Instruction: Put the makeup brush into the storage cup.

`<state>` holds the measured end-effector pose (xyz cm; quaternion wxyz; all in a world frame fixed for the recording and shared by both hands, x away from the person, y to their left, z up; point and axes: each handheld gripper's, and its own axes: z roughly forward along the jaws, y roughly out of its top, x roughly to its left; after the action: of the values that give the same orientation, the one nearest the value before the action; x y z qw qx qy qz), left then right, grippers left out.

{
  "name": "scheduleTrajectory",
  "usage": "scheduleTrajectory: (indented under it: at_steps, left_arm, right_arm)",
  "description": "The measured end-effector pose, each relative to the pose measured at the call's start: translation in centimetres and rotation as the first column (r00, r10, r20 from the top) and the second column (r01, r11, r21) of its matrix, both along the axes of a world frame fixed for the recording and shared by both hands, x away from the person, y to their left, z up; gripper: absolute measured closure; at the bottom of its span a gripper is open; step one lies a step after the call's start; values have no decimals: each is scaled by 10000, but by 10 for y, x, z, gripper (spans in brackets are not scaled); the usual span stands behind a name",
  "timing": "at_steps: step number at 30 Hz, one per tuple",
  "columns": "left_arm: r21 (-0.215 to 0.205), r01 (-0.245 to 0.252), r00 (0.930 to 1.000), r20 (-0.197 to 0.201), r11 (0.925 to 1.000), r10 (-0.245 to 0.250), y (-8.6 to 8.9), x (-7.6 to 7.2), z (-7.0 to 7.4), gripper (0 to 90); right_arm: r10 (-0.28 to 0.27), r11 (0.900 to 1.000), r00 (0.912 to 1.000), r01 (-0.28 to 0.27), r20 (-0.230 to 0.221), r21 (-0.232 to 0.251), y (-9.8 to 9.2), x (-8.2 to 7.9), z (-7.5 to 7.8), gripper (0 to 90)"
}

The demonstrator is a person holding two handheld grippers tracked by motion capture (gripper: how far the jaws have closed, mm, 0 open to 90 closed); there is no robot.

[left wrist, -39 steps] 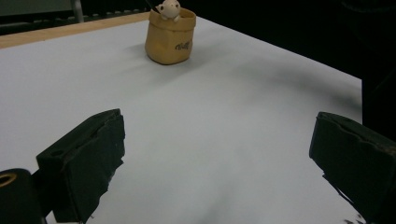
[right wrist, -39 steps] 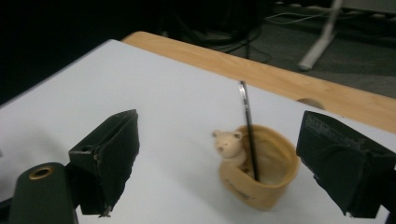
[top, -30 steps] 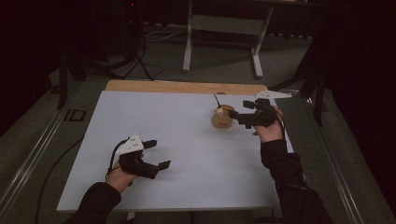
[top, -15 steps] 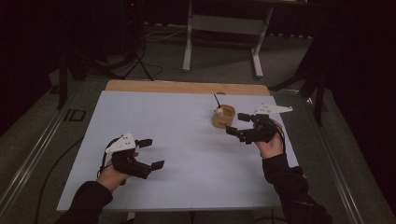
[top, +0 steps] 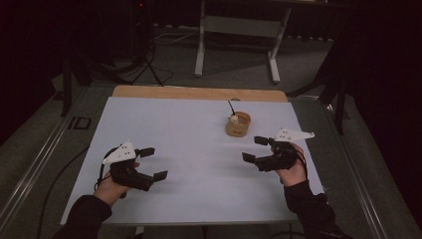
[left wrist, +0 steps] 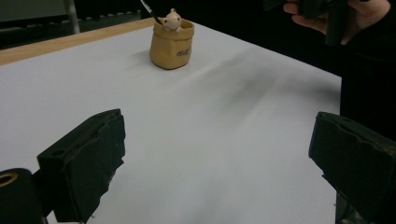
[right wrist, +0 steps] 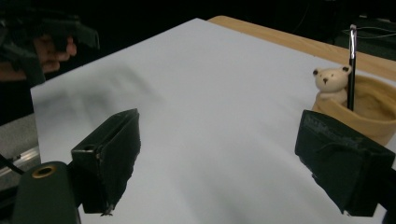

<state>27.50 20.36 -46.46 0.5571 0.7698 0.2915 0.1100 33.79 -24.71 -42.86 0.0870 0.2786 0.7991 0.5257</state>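
The counter (top: 199, 149) fills the middle of the high view, its pale top bare but for a wooden strip along the far edge. Dark floor surrounds it, with a grey table frame (top: 239, 30) at the upper centre. A tan holder (top: 238, 124) with a small bear (top: 233, 119) and a black pen (top: 231, 106) stands right of centre. The left tongs (top: 147, 163) at lower left and the right tongs (top: 256, 149) at lower right gape wide, holding nothing. Nothing lies between them and the holder.

Dark lettering on the tan pot (left wrist: 172, 44), too blurred to read, no other text legible
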Motion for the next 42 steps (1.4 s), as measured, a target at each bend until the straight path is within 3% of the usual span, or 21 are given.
scheduleTrajectory:
  at_steps: [12, 25, 33, 42]
  left_arm:
    - [68, -385, 9993, 15, 9992, 385, 12, -9, -1, 48]
    - [128, -645, 9977, 209, 9978, 642, 27, -22, -17, 48]
    - [172, -935, 9956, 101, 9955, 934, 37, -28, -28, 49]
    - [141, -1483, 9889, -68, 9888, 1484, 47, -32, -38, 49]
  right_arm:
    - [423, 9990, 9991, -424, -61, -110, -7, -23, -20, 142]
    - [687, 9974, 9970, -678, 351, -252, -19, -37, -35, 141]
    - [784, 9964, 9969, -786, -79, -331, -26, -43, -55, 139]
    - [357, 9986, 9992, -364, -178, -393, -40, -47, -61, 138]
